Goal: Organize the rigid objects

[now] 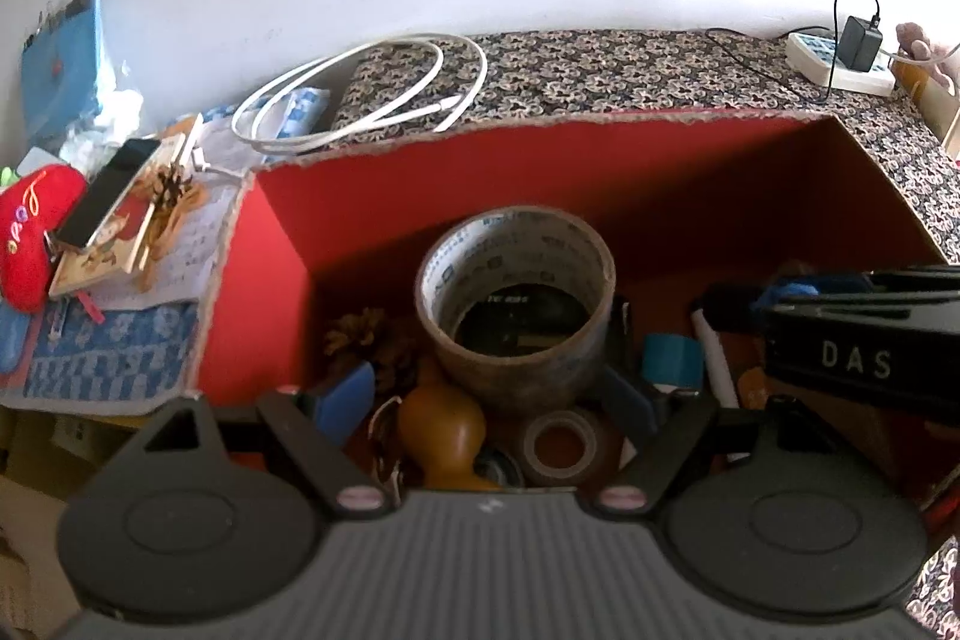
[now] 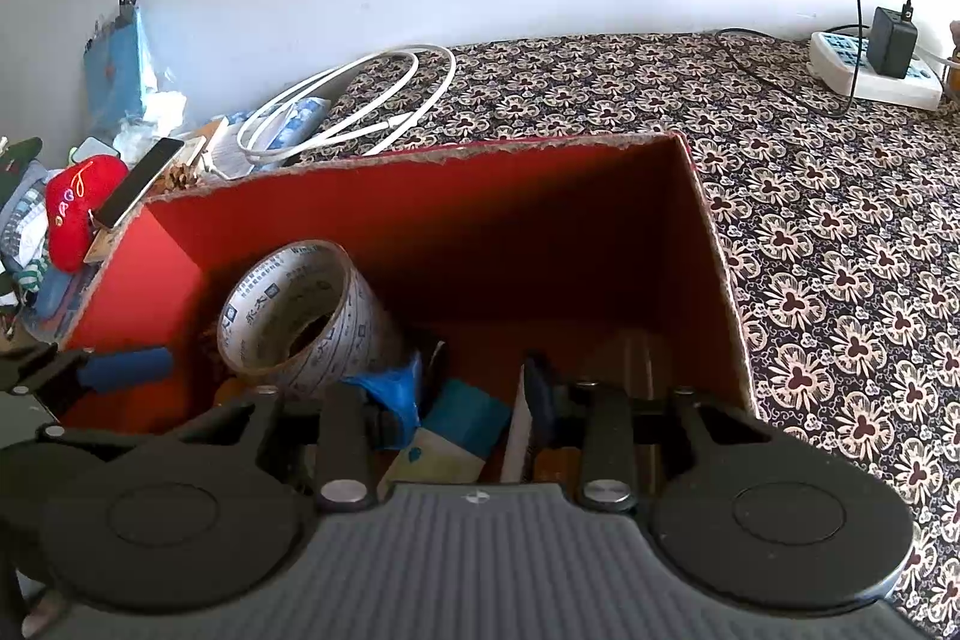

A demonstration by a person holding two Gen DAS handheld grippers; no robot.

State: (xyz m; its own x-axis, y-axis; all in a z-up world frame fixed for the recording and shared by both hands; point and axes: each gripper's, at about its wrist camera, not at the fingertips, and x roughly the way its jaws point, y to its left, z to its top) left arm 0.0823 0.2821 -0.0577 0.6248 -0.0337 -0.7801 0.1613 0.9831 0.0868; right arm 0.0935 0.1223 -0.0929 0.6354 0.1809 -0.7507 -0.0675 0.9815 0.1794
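Left wrist view: the left gripper [image 1: 489,391] hangs over the red cardboard box [image 1: 360,208], its blue-padded fingers [image 1: 351,397] spread wide on either side of the large tape roll [image 1: 516,304]. Whether the pads touch the roll cannot be told. The roll stands on its side wall among the box contents, above a brown gourd [image 1: 441,433], a small tape roll [image 1: 561,448] and a pine cone [image 1: 372,340].

Right wrist view: the right gripper [image 2: 477,391] reaches into the same box, its fingers [image 2: 396,388] set apart around a blue-and-white card [image 2: 456,430] and a white marker [image 2: 519,424]. Contact with either cannot be told. The box rests on a floral cloth [image 2: 810,220]. A white cable [image 2: 360,100] lies coiled behind it; a power strip [image 2: 870,67] sits far right.
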